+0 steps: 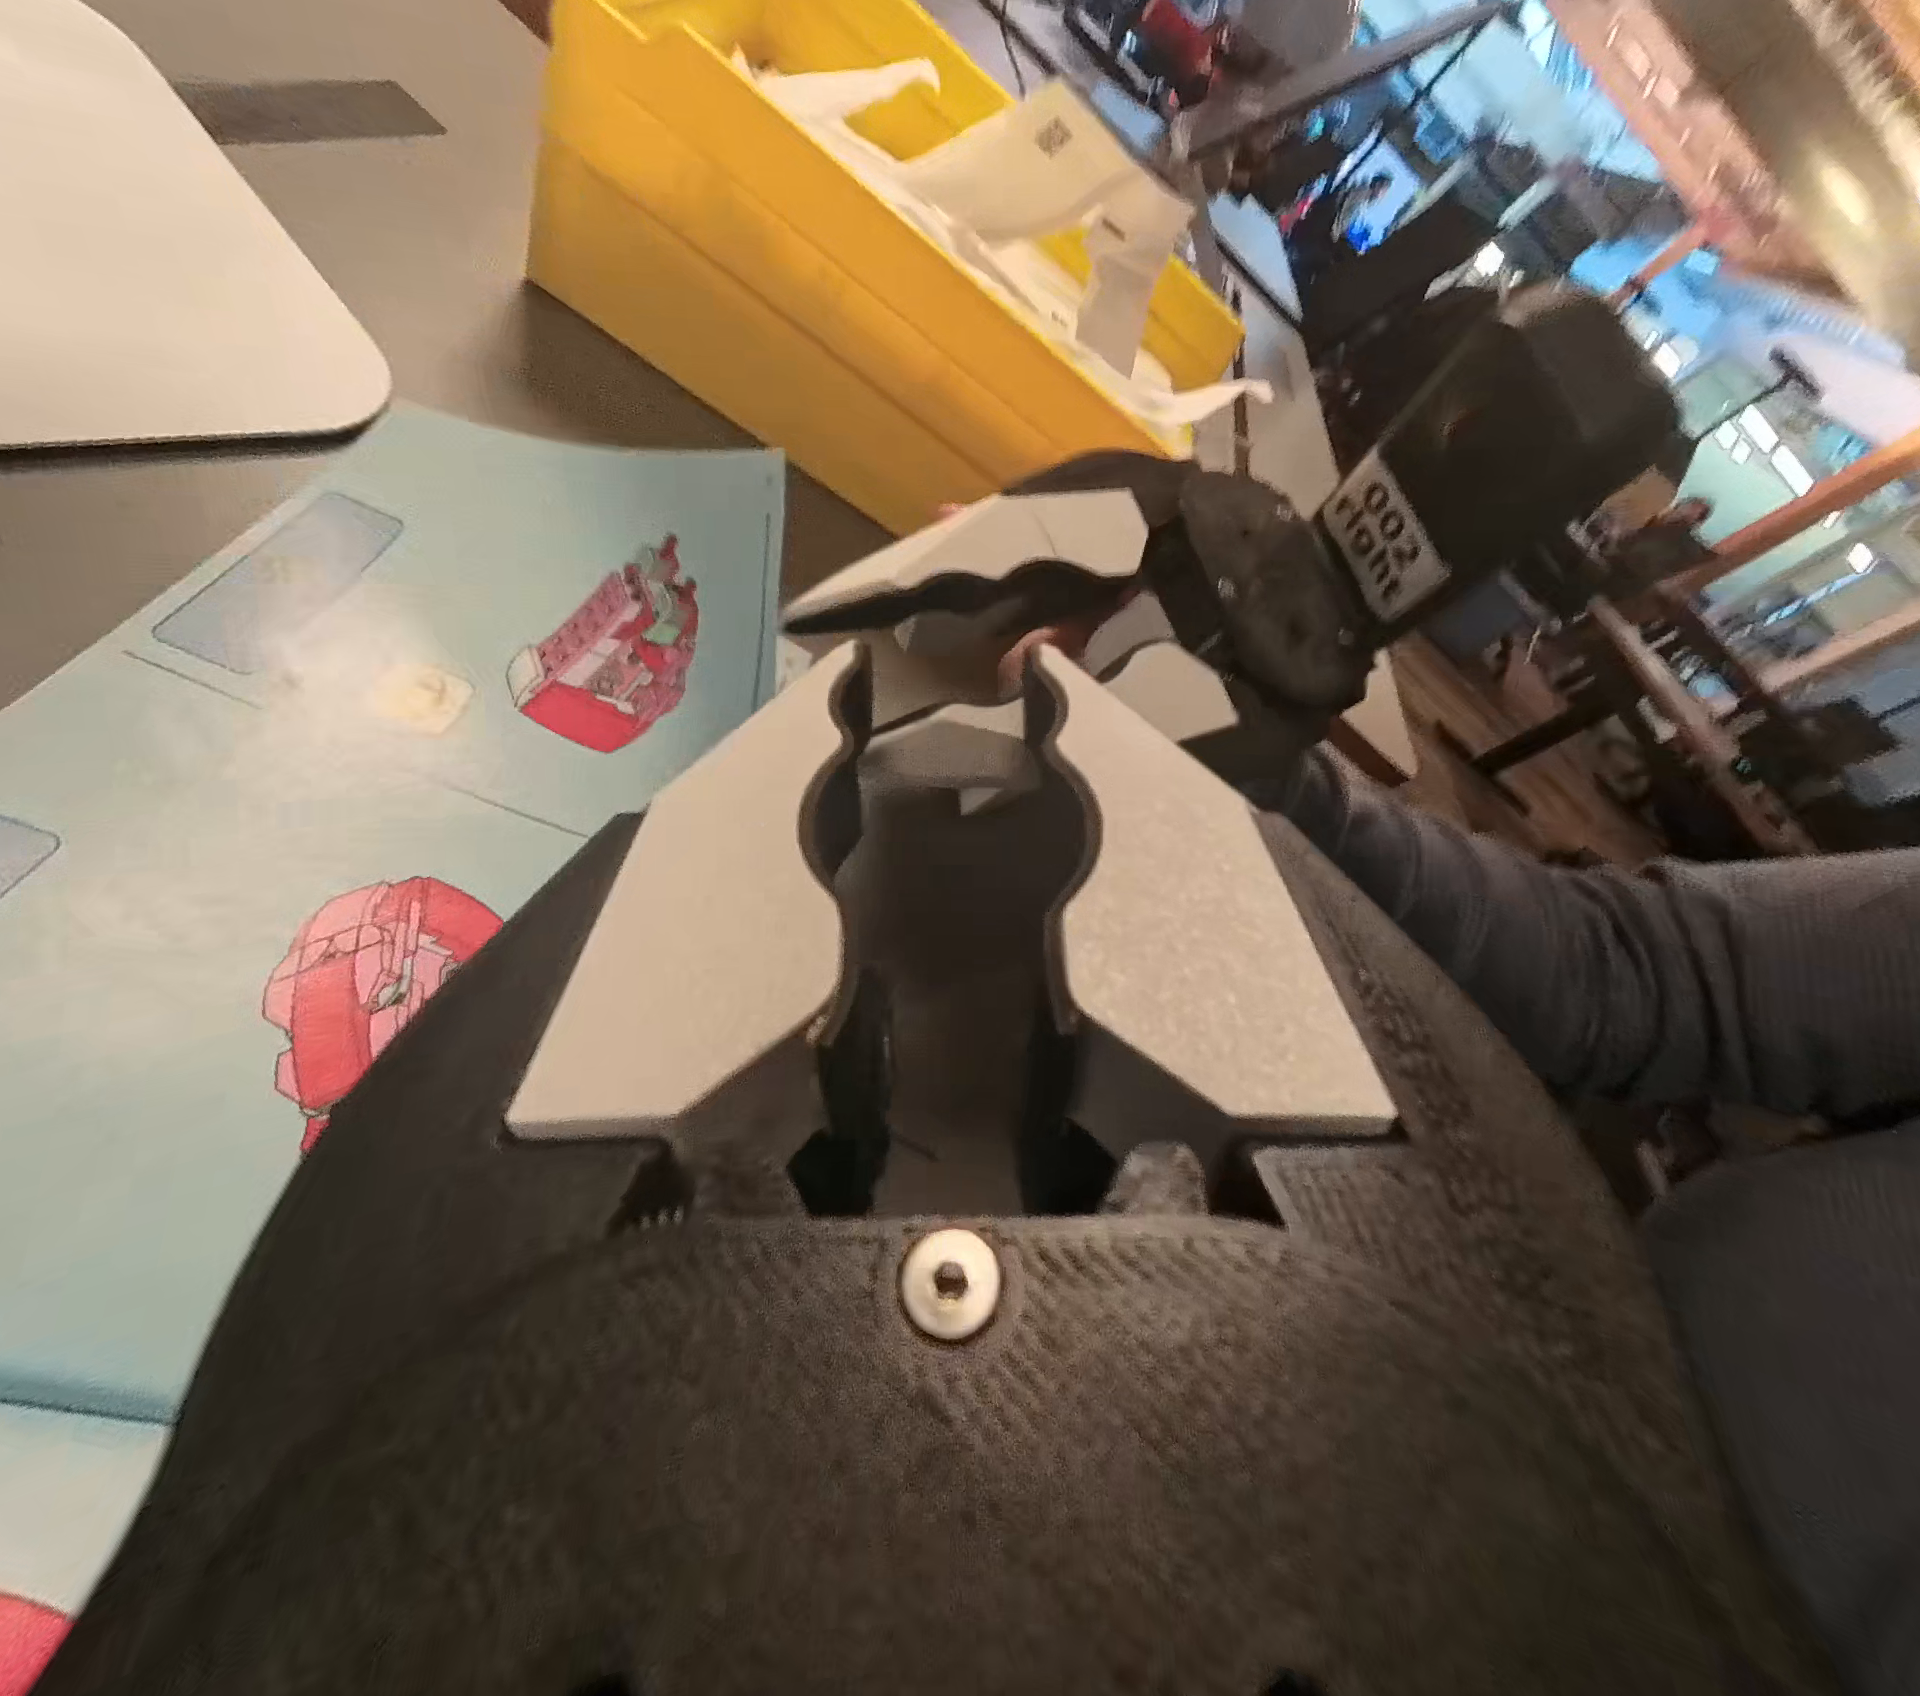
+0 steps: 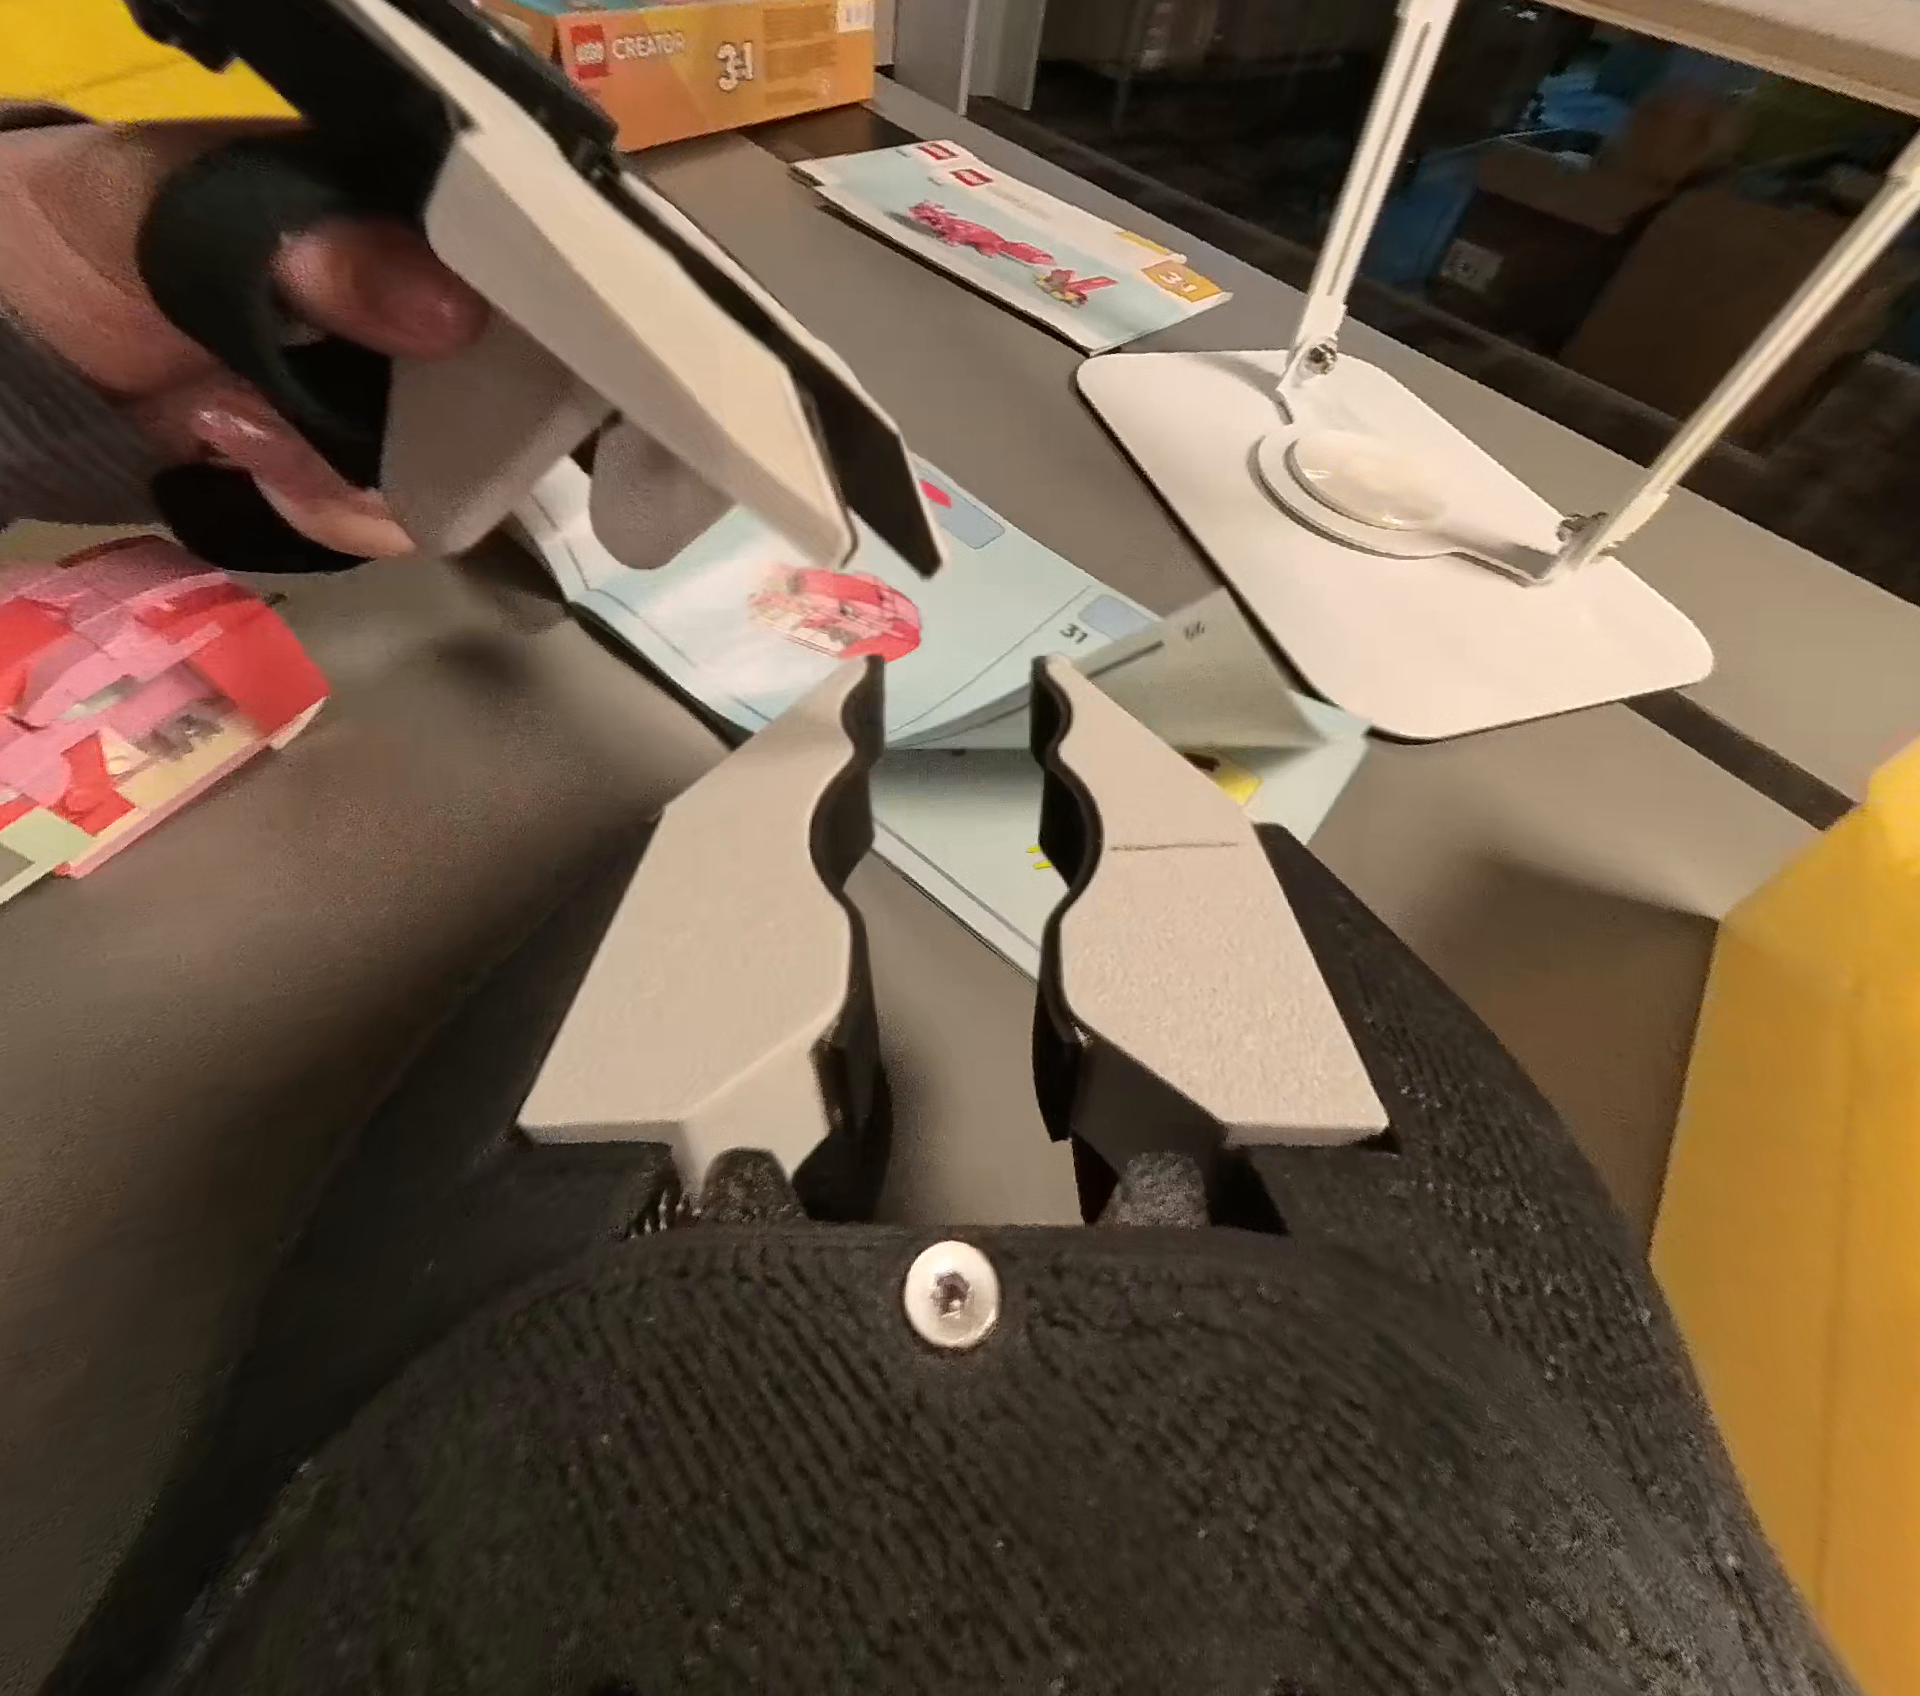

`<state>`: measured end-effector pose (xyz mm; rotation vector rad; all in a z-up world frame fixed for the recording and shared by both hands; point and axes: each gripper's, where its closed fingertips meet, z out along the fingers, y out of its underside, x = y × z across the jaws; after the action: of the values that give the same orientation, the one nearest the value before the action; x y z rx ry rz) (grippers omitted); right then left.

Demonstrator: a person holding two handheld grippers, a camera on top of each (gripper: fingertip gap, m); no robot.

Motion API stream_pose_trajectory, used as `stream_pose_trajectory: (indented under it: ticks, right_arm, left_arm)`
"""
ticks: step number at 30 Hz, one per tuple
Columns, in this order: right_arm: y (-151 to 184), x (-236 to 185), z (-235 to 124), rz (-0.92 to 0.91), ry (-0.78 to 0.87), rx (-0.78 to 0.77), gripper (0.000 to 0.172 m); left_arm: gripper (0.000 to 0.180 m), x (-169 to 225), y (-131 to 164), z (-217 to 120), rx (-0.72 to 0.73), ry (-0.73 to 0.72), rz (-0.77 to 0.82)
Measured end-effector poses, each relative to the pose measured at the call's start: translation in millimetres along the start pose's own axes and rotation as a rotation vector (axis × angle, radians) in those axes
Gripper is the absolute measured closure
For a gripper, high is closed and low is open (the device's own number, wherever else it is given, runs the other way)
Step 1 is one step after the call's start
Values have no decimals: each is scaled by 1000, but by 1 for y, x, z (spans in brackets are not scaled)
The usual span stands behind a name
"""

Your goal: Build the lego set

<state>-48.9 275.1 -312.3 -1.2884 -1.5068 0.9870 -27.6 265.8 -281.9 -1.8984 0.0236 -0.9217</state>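
right wrist view has my right gripper (image 2: 956, 680) jaws apart, bare, over the open booklet (image 2: 997, 607); left gripper (image 2: 883, 545) also parted and bare, hovering above its page, brick model (image 2: 135, 690) left.

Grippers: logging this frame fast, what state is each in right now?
Left gripper: jaws open, holding nothing.
Right gripper: jaws open, empty, above the open instruction booklet.

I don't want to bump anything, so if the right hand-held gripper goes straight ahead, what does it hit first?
Probably the open instruction booklet on the table, just beyond the right hand-held gripper; its open jaws hold nothing. Depth is uncertain.
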Motion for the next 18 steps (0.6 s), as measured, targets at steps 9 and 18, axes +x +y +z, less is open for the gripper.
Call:
stream_pose_trajectory:
  ticks: [9, 18]
  right_arm:
    - [3, 22, -3, 0, 190, -24, 154]
    - [-25, 60, -45, -76, 490, 209, 156]
  left_arm:
    - [152, -22, 2, -7, -26, -122, 14]
    - [132, -56, 48, 27, -562, -419, 540]
